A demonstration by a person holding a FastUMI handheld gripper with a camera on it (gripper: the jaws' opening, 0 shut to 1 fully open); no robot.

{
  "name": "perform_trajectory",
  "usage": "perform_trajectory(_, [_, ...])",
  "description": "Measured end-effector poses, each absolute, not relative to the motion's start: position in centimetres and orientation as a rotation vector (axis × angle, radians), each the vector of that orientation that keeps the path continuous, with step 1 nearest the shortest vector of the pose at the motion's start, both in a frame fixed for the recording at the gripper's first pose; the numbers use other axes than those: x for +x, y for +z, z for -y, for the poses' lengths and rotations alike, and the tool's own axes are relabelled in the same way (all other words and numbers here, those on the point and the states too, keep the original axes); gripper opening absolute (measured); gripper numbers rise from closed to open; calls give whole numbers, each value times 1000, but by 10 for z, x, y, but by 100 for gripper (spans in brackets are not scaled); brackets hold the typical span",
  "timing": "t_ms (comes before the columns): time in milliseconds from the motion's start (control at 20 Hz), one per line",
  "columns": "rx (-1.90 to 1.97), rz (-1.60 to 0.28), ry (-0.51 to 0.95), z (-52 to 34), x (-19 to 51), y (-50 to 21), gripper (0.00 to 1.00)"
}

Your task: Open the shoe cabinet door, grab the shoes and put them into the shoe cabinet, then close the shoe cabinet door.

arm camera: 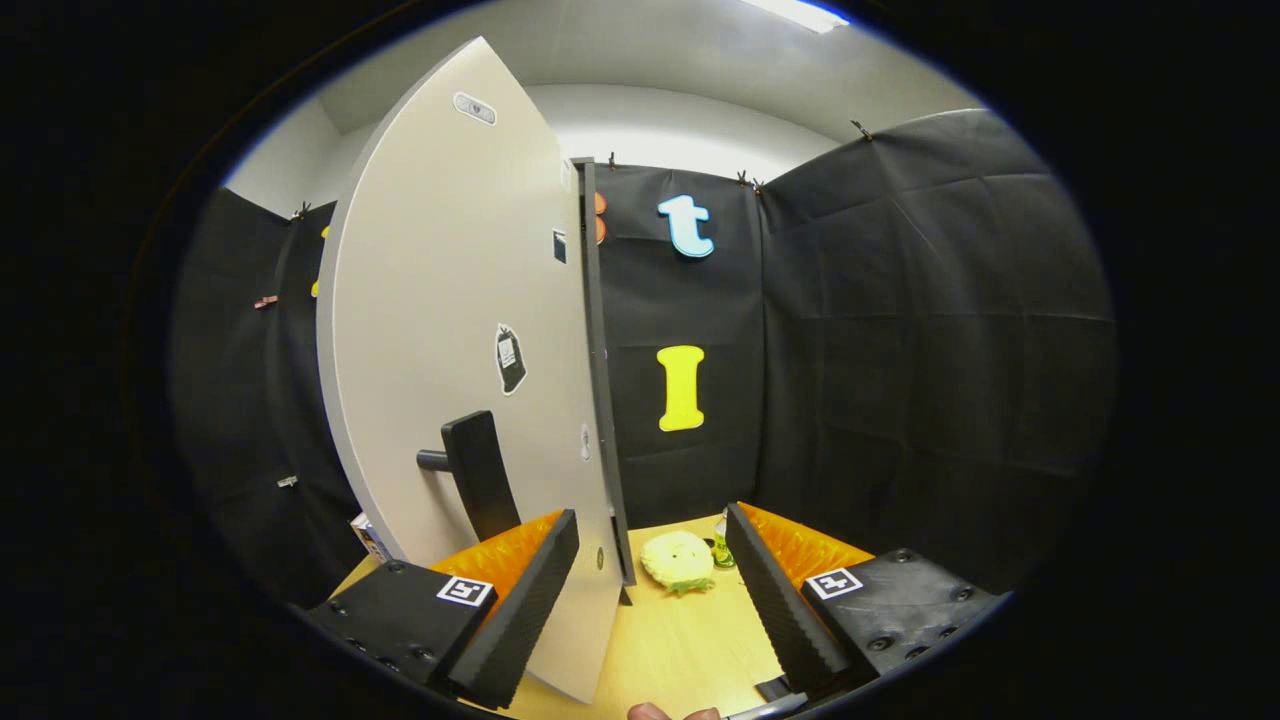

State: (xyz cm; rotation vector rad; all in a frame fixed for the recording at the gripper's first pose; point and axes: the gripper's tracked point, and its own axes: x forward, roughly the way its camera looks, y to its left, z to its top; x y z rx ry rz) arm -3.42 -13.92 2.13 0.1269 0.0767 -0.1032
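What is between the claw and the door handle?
Nothing visible. The open claw has the cabinet door's edge between its fingers, and the black handle sits on the door's face just beyond the left finger.

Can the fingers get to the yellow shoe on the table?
Probably yes. The gripper is open and the yellow shoe lies on the table just ahead, between the fingers. The cabinet door stands to the left, its edge near the left finger, seemingly not blocking.
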Motion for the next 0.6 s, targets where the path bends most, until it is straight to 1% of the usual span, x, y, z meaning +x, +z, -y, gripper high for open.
perform_trajectory(200, [151,-92,-82,102,-29,18,98])
perform_trajectory(600, [132,-119,-25,19,16,17,98])
